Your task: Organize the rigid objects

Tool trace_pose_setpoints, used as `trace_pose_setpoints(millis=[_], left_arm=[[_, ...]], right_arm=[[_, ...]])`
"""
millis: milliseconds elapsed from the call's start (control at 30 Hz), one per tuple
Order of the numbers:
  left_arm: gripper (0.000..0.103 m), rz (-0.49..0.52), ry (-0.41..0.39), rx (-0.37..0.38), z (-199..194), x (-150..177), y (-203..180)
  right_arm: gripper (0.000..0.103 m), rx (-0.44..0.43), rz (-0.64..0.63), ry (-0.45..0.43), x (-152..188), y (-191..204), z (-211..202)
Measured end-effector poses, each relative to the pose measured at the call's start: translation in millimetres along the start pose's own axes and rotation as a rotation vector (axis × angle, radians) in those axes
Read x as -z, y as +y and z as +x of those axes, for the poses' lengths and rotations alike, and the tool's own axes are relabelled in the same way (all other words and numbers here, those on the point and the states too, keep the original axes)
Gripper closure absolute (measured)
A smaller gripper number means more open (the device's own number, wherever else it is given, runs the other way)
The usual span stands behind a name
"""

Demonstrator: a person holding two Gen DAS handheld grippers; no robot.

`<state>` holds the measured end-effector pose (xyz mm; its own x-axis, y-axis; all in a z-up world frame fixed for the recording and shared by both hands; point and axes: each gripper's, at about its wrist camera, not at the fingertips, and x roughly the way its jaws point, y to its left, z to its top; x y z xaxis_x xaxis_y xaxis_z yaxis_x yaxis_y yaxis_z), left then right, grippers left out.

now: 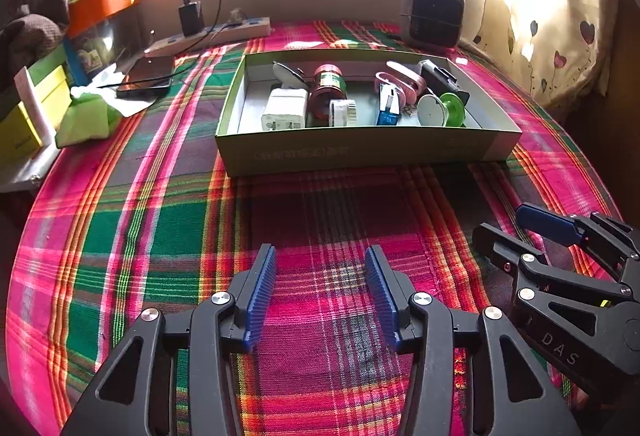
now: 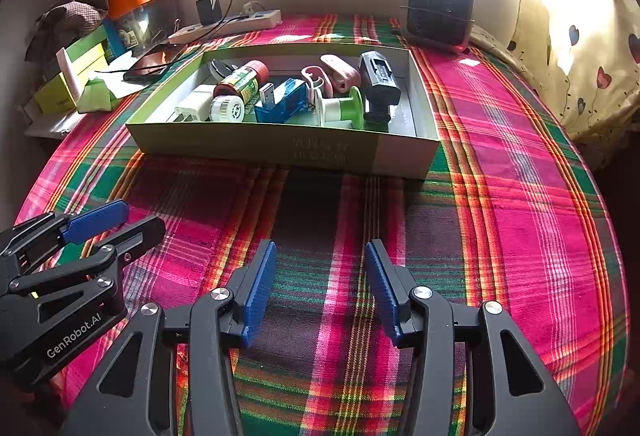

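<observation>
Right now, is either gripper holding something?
No. The left gripper and the right gripper are both open over the plaid cloth, nothing between them.

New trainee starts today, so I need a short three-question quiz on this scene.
1. True or false: the left hand-held gripper holds an object.
2. Where does the white charger lie? A) on the plaid cloth B) in the cardboard box C) on the power strip
3. Fill in: the spool beside the black device has a ____ flange.

Key: 1 false, both the left and the right hand-held gripper are open and empty; 2 B; 3 green.
</observation>
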<state>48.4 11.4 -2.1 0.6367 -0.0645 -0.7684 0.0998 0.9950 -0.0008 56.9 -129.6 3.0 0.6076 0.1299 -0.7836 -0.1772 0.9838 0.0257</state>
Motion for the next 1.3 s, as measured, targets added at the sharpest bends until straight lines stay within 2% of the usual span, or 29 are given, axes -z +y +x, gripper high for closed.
trace_pose_setpoints(millis=[67,200,500,1300], left_arm=[[0.057,0.005,0.002,-0.012,0.2,-0.3,-2.3],[0.053,-0.002,0.003,-0.011,0.9,-0.6,-2.5],[0.049,-0.007,0.004,-0.023,2.0,-0.9,-6.0],[0.049,-0.007,0.004,-0.022,2.0,-1.0,-5.8]], right_arm=[[0.053,0.017,-0.004,0.001,0.8,0.9,-0.2],[0.044,0.03,0.019,0.006,1.3,-4.2,0.2],[0.038,0.037,0.023,0.009,0.4,-4.7,1.7],[0.038,0.037,0.025,0.01,0.2,-5.1,2.2]])
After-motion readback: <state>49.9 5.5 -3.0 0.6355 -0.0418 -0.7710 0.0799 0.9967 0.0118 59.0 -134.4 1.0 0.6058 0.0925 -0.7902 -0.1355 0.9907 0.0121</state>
